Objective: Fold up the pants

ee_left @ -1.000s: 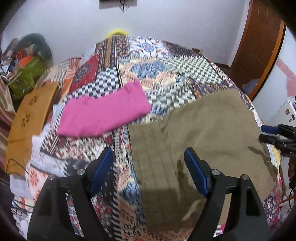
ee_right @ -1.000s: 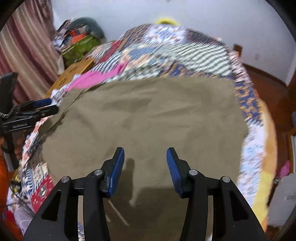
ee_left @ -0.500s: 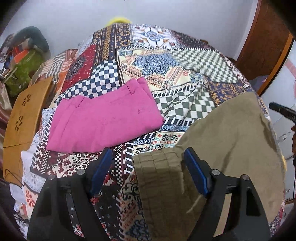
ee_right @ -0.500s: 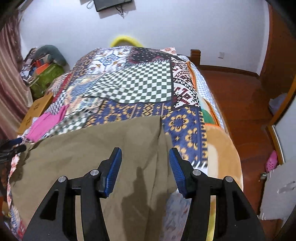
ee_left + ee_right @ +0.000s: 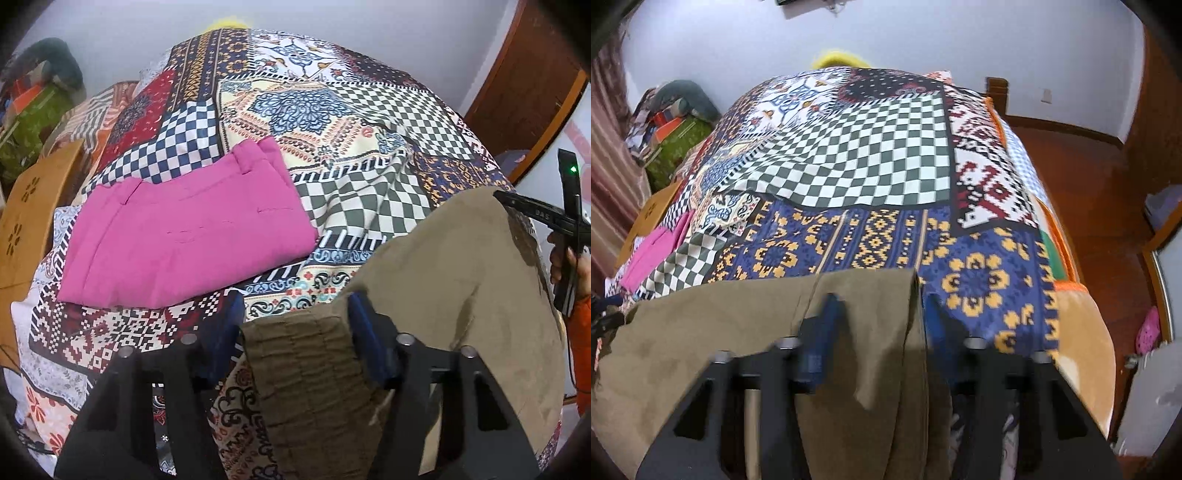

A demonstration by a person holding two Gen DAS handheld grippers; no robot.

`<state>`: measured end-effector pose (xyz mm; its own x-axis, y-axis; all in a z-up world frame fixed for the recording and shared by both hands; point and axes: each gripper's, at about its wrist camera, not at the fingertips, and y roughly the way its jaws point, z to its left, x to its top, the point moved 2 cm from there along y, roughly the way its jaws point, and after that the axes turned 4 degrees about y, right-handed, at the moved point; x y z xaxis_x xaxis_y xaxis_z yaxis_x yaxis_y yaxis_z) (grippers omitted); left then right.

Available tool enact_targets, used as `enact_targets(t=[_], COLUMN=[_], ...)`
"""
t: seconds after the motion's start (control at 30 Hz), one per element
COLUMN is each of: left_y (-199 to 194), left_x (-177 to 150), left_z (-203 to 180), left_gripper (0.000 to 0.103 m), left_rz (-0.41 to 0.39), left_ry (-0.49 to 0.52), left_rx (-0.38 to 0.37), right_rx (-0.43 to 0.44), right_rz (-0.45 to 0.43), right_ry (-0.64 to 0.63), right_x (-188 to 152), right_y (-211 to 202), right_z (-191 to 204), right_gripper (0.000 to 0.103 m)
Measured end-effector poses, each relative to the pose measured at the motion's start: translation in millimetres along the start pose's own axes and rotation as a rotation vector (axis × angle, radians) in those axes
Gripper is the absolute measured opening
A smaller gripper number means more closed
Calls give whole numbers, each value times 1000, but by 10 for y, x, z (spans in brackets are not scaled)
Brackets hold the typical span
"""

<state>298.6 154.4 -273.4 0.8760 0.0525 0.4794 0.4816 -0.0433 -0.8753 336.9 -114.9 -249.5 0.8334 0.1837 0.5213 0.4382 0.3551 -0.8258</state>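
Note:
Olive-brown pants (image 5: 461, 295) lie on the near part of a patchwork bedspread (image 5: 314, 110). My left gripper (image 5: 295, 325) is open, its blue fingers astride the ribbed elastic waistband (image 5: 306, 369). My right gripper (image 5: 879, 332) is open, its fingers astride the far corner of the pants (image 5: 864, 317); the left finger (image 5: 820, 339) lies on top of the cloth. The right gripper also shows at the right edge of the left wrist view (image 5: 532, 210), at the pants' far edge.
Folded pink pants (image 5: 184, 229) lie on the bed's left side, also seen in the right wrist view (image 5: 653, 254). A wooden board (image 5: 26, 214) and a cluttered pile (image 5: 33, 107) stand left of the bed. Wooden floor (image 5: 1089, 184) lies to the right.
Both grippers have moved down and forward onto the olive pants. The waistband now sits between the left fingers and the far corner between the right fingers. Both stay open.

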Motion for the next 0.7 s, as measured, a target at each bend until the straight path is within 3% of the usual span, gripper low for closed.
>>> enact_targets(t=[0.13, 0.27, 0.4, 0.5, 0.7], left_y=[-44, -95, -57, -34, -108], left_x=[-20, -30, -36, -27, -49], left_z=[-54, -37, -85, -103, -9], left_gripper=[57, 58, 63, 56, 53], left_rz=[-17, -13, 0, -8, -42], left_ry=[22, 8, 36, 46, -7], left_rx=[22, 0, 56, 70, 104], right_rx=[-49, -52, -55, -66, -82], right_rz=[-32, -40, -49, -60, -84], right_ry=[-75, -92, -89, -94, -110], right_x=[-20, -15, -3, 2, 49], right_y=[-22, -45, -58, -67, -116], right_z=[64, 66, 69, 85, 100], right_gripper=[9, 8, 7, 7, 6])
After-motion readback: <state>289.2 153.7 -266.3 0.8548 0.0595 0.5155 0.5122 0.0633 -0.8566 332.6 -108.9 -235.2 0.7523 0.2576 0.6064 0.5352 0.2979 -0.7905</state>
